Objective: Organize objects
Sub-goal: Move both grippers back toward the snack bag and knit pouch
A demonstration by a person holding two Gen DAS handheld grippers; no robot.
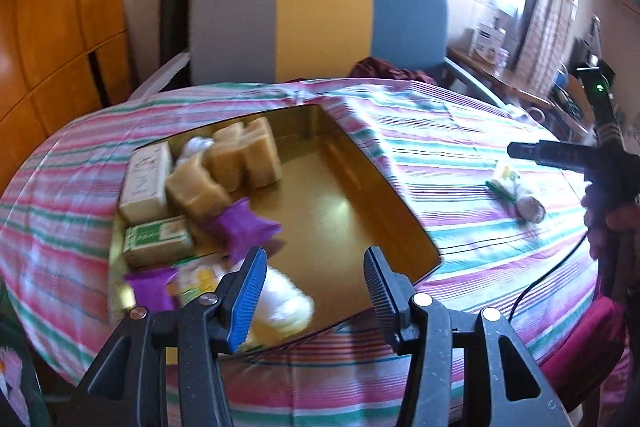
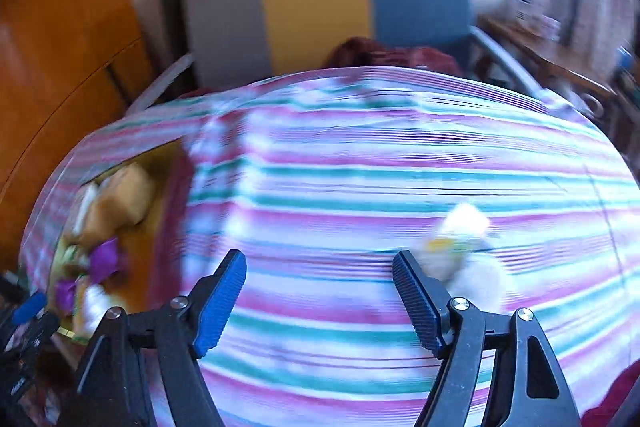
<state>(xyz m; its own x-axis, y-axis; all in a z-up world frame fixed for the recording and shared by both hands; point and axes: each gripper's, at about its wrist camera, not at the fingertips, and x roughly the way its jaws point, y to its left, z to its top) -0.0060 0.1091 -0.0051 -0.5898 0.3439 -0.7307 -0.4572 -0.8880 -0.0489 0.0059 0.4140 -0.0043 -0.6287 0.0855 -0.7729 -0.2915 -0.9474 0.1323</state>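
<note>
A gold tin box lies open on the striped tablecloth. It holds tan soap bars, a white carton, a green carton, purple packets and a white wad. My left gripper is open and empty above the box's near edge. On the cloth to the right lie a small green-and-white packet and a white ball. In the blurred right wrist view my right gripper is open and empty, with those white items just beyond its right finger.
A grey, yellow and blue chair back stands behind the table. A dark red cloth lies at the far table edge. A wooden cabinet is on the left, a cluttered desk by the window on the right.
</note>
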